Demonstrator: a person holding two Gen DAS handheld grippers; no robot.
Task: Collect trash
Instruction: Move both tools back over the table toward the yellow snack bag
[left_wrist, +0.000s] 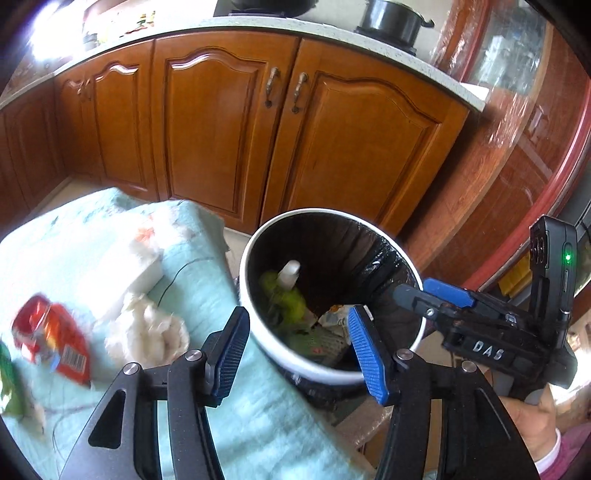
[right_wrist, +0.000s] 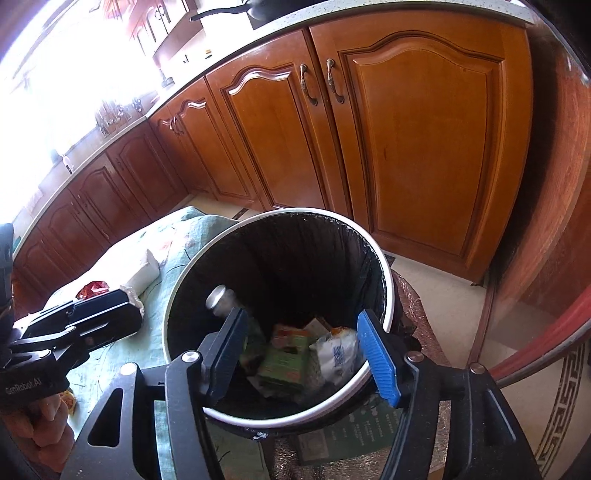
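Glossy wooden cabinets (left_wrist: 229, 122), a white bin (left_wrist: 280, 354) lined with shiny black plastic, a fuzzy pale-green cloth (left_wrist: 229, 417)

The white bin (right_wrist: 373, 254) stands upright, black-lined, beside the teal cloth (left_wrist: 207, 266) — wrappers (right_wrist: 288, 358) and a blurred green bottle (left_wrist: 284, 291) inside. On the cloth lie a red packet (left_wrist: 55, 336) and crumpled tissue (left_wrist: 147, 328).

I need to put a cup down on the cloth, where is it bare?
Bare cloth lies between the tissue and the bin. Farther left it is crowded: red wrapper, green scrap.
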